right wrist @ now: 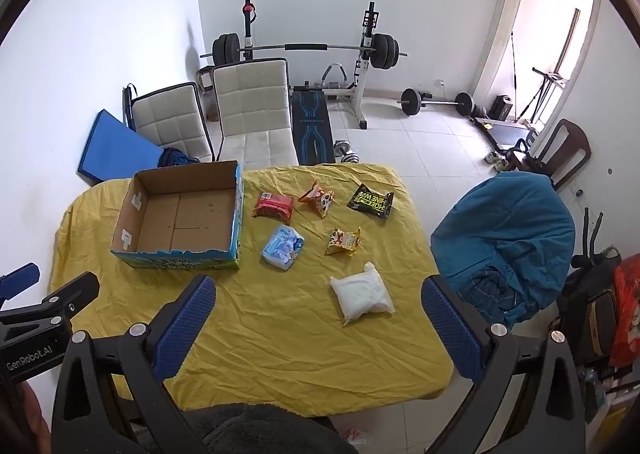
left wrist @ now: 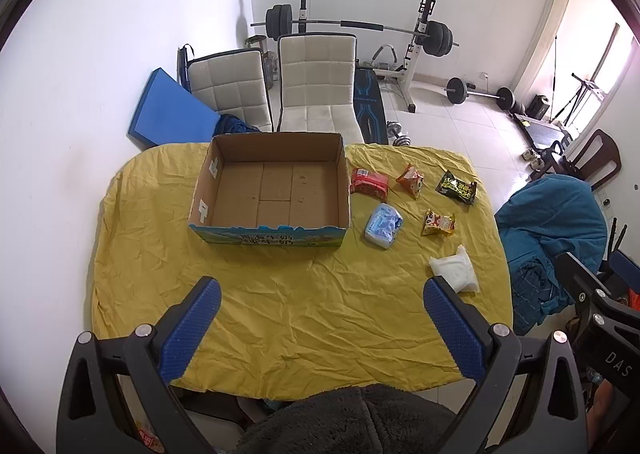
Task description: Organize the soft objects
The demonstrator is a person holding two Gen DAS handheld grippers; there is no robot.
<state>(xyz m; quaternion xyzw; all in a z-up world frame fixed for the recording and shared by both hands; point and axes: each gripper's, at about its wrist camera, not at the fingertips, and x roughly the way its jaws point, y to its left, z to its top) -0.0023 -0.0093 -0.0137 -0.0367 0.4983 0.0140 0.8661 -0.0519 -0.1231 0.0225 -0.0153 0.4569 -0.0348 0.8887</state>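
An empty cardboard box (left wrist: pixel 276 189) (right wrist: pixel 184 213) stands open-topped on the yellow tablecloth. To its right lie several soft packets: a red one (left wrist: pixel 369 182) (right wrist: pixel 273 207), an orange one (left wrist: pixel 411 179) (right wrist: pixel 319 198), a black one (left wrist: pixel 457 187) (right wrist: pixel 370 200), a pale blue one (left wrist: pixel 383 225) (right wrist: pixel 283 246), a yellow-red one (left wrist: pixel 439 223) (right wrist: pixel 343 242) and a white pouch (left wrist: pixel 456 270) (right wrist: pixel 361 292). My left gripper (left wrist: pixel 320 294) hovers open over the cloth in front of the box. My right gripper (right wrist: pixel 320 294) is open, just short of the white pouch. Neither holds anything.
The yellow-covered table (left wrist: pixel 280 314) (right wrist: pixel 260 334) ends near my grippers. Two padded chairs (left wrist: pixel 316 81) stand behind it, with a blue mat (left wrist: pixel 168 109) against the wall. A chair draped in blue cloth (right wrist: pixel 508 238) sits at the right. A weight bench and barbells fill the far floor.
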